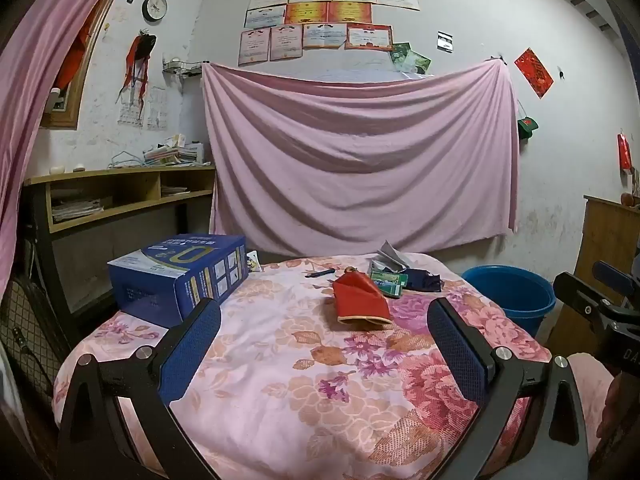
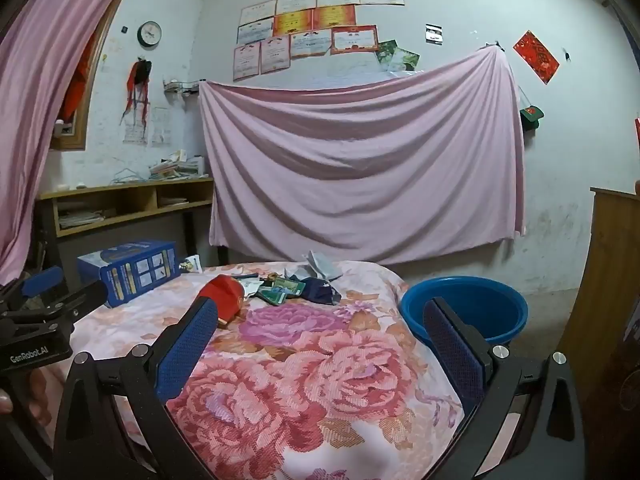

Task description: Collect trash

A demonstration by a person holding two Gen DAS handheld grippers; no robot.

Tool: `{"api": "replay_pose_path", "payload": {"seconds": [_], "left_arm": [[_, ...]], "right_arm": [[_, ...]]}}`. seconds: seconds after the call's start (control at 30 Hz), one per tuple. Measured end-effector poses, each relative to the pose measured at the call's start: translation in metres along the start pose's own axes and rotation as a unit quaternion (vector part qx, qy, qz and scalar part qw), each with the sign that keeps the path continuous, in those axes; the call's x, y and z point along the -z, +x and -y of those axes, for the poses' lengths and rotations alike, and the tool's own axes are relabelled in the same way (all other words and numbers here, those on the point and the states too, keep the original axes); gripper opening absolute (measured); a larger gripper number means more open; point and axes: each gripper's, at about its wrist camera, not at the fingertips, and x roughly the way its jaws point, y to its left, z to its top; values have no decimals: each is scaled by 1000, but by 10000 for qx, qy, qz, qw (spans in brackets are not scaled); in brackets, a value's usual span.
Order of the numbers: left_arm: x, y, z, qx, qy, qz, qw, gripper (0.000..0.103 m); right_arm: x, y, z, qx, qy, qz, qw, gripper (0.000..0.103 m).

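Observation:
Trash lies on the far half of a table covered by a floral cloth. A red bag lies nearest. Behind it are a green packet, a dark blue crumpled wrapper, grey-white crumpled paper and a dark pen. A blue basin stands right of the table. My left gripper is open, short of the red bag, with nothing between its pads. My right gripper is open and empty over the cloth's near right part.
A blue carton sits at the table's left edge. A wooden shelf with papers stands at the left wall, a pink sheet hangs behind, a wooden cabinet stands at right. The other gripper shows at each view's edge.

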Motion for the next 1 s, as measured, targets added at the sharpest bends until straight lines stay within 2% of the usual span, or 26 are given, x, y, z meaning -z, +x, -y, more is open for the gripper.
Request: {"api": "replay_pose_path", "payload": {"seconds": [1.0], "left_arm": [[0,0,0,-7,-4,13,10000,101]], "right_arm": [[3,5,-1,-31,36,-73,10000,103]]}}
